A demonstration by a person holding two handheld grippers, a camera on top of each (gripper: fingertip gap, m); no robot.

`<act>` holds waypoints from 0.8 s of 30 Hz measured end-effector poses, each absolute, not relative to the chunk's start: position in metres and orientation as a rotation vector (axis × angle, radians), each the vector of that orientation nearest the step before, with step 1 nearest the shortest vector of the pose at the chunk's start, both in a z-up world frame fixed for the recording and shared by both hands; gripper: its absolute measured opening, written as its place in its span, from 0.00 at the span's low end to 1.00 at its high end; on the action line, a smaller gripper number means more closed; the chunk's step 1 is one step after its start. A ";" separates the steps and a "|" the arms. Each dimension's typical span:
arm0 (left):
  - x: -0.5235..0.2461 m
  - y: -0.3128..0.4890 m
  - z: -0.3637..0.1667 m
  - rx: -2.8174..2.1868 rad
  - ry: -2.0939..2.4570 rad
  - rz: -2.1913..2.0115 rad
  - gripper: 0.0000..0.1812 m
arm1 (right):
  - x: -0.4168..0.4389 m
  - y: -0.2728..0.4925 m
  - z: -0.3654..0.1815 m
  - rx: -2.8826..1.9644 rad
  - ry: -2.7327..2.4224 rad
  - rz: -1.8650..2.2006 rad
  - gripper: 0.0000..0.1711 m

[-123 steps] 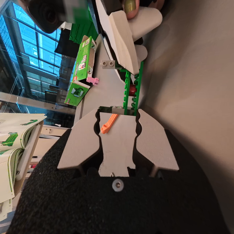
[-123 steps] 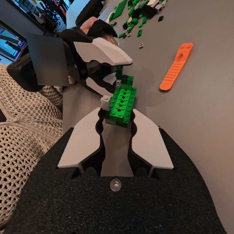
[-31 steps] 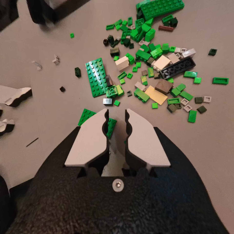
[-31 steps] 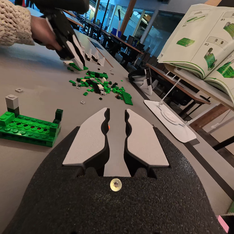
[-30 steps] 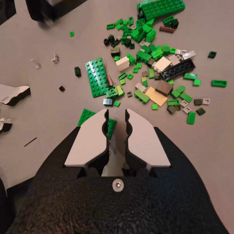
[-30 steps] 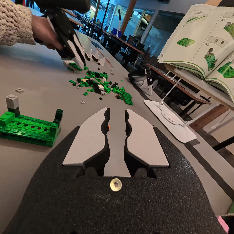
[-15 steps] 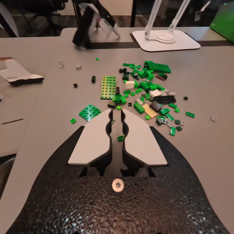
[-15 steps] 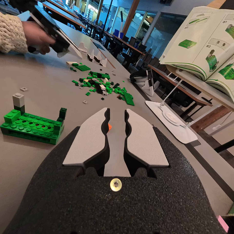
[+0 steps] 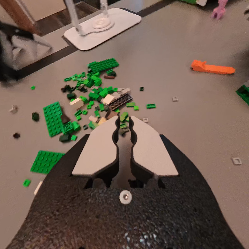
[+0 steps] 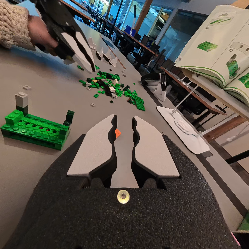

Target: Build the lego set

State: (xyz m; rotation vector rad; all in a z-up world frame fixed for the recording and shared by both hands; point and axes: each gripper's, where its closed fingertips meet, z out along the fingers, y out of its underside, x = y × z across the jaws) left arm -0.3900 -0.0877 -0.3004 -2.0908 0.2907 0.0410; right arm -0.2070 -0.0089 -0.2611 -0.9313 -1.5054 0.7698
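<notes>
Loose green, grey, tan and black Lego pieces (image 9: 97, 97) lie in a pile on the grey table. My left gripper (image 9: 124, 118) hovers over the pile's near right edge, jaws a narrow gap apart, holding nothing. It also shows in the right wrist view (image 10: 93, 68), held by a hand in a knit sleeve. The part-built green base (image 10: 35, 128), with a grey brick (image 10: 21, 99) on its left corner, stands left of my right gripper (image 10: 124, 117), which is open and empty low over the table. The pile also shows in the right wrist view (image 10: 107, 87).
A long green plate (image 9: 53, 119) and a square green plate (image 9: 45, 161) lie left of the pile. An orange brick separator (image 9: 212, 68) lies to the right. A white stand base (image 10: 184, 129) holds the open instruction book (image 10: 215, 47). Small grey tiles (image 9: 236, 161) lie scattered. One gripper's finger ends stand about 20 cm off the other's. My left tips are about 20 cm from the grey brick (image 10: 21, 99), my right tips only 11 cm.
My left gripper has tilted up from looking straight down, swung right across the pile, and its jaws have narrowed. My right gripper has barely moved.
</notes>
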 end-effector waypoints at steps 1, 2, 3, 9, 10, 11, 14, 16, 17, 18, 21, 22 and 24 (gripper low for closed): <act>-0.385 -0.084 -0.303 -2.115 0.365 0.081 0.07 | -0.207 -0.009 -0.261 -0.930 -1.508 0.767 0.12; -0.383 -0.082 -0.307 -2.144 0.457 0.134 0.07 | -0.208 -0.010 -0.262 -0.927 -1.510 0.766 0.12; -0.383 -0.079 -0.311 -2.174 0.550 0.188 0.08 | -0.208 -0.010 -0.262 -0.926 -1.512 0.764 0.12; -0.381 -0.069 -0.318 -2.332 0.956 0.106 0.09 | -0.207 -0.010 -0.262 -0.924 -1.515 0.774 0.11; -0.382 -0.068 -0.320 -2.383 0.984 0.068 0.10 | -0.207 -0.010 -0.261 -0.924 -1.515 0.777 0.11; -0.383 -0.068 -0.324 -2.437 1.006 0.031 0.10 | -0.207 -0.010 -0.261 -0.925 -1.516 0.779 0.11; -0.388 -0.068 -0.332 -2.560 1.045 -0.041 0.10 | -0.207 -0.011 -0.261 -0.924 -1.515 0.786 0.10; -0.390 -0.065 -0.331 -2.587 1.056 -0.058 0.09 | -0.207 -0.011 -0.261 -0.924 -1.514 0.789 0.10; -0.392 -0.065 -0.331 -2.608 1.059 -0.055 0.08 | -0.207 -0.011 -0.261 -0.923 -1.514 0.791 0.10; -0.393 -0.065 -0.332 -2.632 1.058 -0.059 0.08 | -0.207 -0.011 -0.261 -0.923 -1.514 0.792 0.10; -0.391 -0.069 -0.334 -2.680 1.041 -0.132 0.06 | -0.207 -0.011 -0.261 -0.919 -1.518 0.790 0.10; -0.391 -0.070 -0.334 -2.690 1.037 -0.150 0.05 | -0.207 -0.011 -0.261 -0.917 -1.519 0.789 0.10; -0.389 -0.071 -0.334 -2.687 1.049 -0.174 0.04 | -0.207 -0.012 -0.261 -0.913 -1.523 0.788 0.10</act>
